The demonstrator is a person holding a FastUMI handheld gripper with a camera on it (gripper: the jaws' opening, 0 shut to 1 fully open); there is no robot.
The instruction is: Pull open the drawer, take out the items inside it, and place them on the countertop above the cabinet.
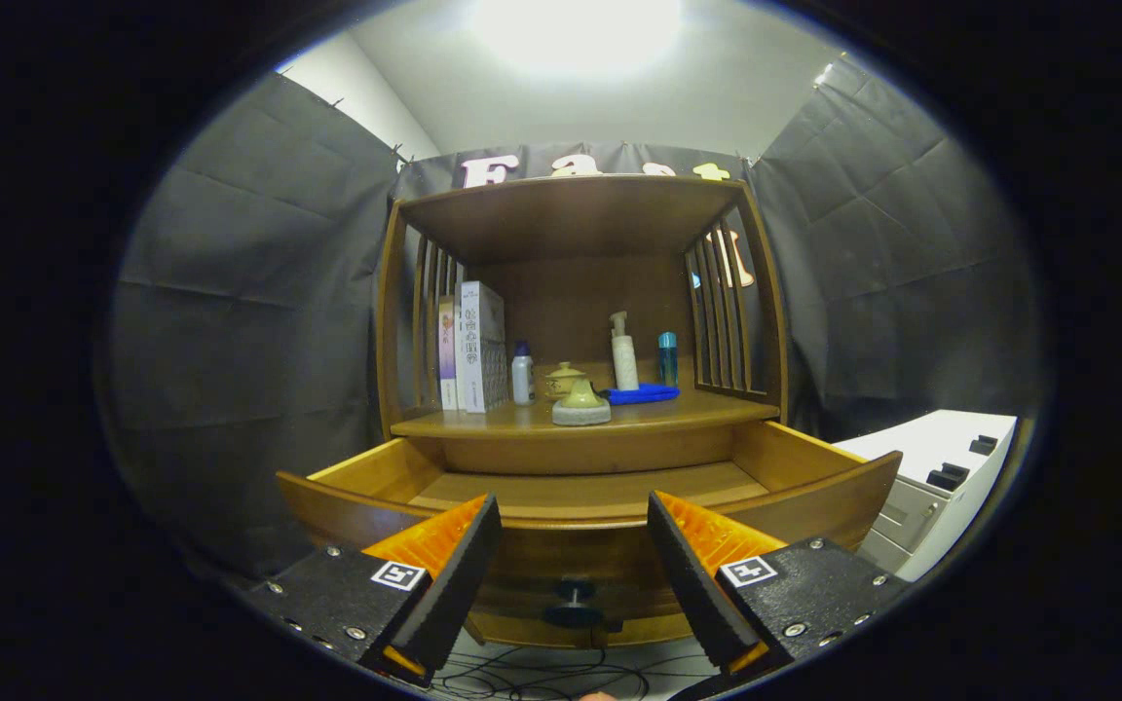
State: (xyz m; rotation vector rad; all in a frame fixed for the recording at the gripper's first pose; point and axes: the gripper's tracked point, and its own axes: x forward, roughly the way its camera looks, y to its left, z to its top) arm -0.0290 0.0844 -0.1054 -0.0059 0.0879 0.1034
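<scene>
The drawer (580, 487) stands pulled out from the cabinet (576, 243) toward the gripper (573, 545), its long axis running side to side and its curved front facing the fingers. Its knob (573, 594) sits between and just below the fingertips (untouched). The jaws are spread wide, holding nothing. On the countertop (688, 411) above, a pale lidded pot (580, 404) stands near the front edge, with boxes (473, 346), bottles (624, 352) and a blue cloth (644, 393) behind it.
</scene>
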